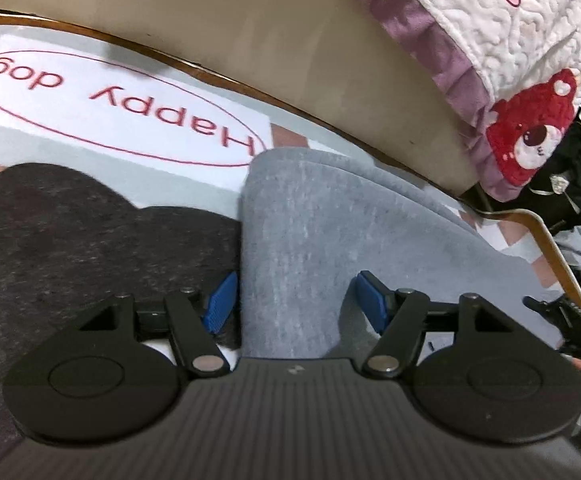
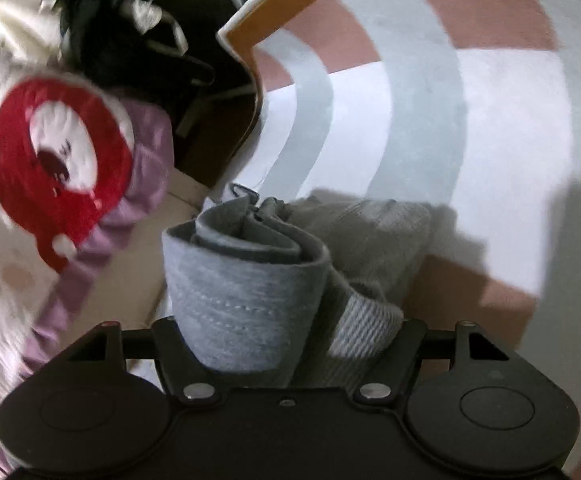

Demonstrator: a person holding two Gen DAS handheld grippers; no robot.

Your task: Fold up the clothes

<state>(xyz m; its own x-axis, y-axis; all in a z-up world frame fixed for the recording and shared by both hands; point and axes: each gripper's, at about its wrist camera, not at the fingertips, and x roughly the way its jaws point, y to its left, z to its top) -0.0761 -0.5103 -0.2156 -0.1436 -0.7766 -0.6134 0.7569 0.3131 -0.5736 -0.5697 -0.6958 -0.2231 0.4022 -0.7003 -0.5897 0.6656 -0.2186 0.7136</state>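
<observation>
A: Well, counting first. Left wrist view: two garments on the worktop [image 1: 90, 152], which carries a pale mat with pink and grey-blue bands and one red oval reading "Happy dog" [image 1: 114, 108]. One folded light grey fleece garment [image 1: 302, 240], one dark charcoal knit garment [image 1: 82, 248] touching its left edge.

B: Left hand-held gripper [image 1: 296, 300]?

A: Spread. Two blue pads, one on each side of the near end of the grey fleece; the left pad [image 1: 220, 300] sits at the seam between grey and charcoal, the right pad [image 1: 372, 300] lies over the grey cloth. Neither visibly presses in.

B: Right wrist view?

A: Right hand-held gripper [image 2: 286, 332], jaws wide. Its pads are hidden behind cloth. One roll of grey fleece with a stitched hem [image 2: 242, 300] stands between the fingers, with one ribbed grey cuff [image 2: 366, 336] beside it on the right. Whether the pads bear on the roll, cannot tell.

B: Surroundings?

A: One white quilted blanket with a purple frill and red bear faces [image 1: 530, 80] hangs beyond the worktop's wooden edge; two bears fully countable in the left view, one in the right [image 2: 54, 164], blurred. One dark pile of clothing [image 2: 130, 40] sits off the corner.
</observation>
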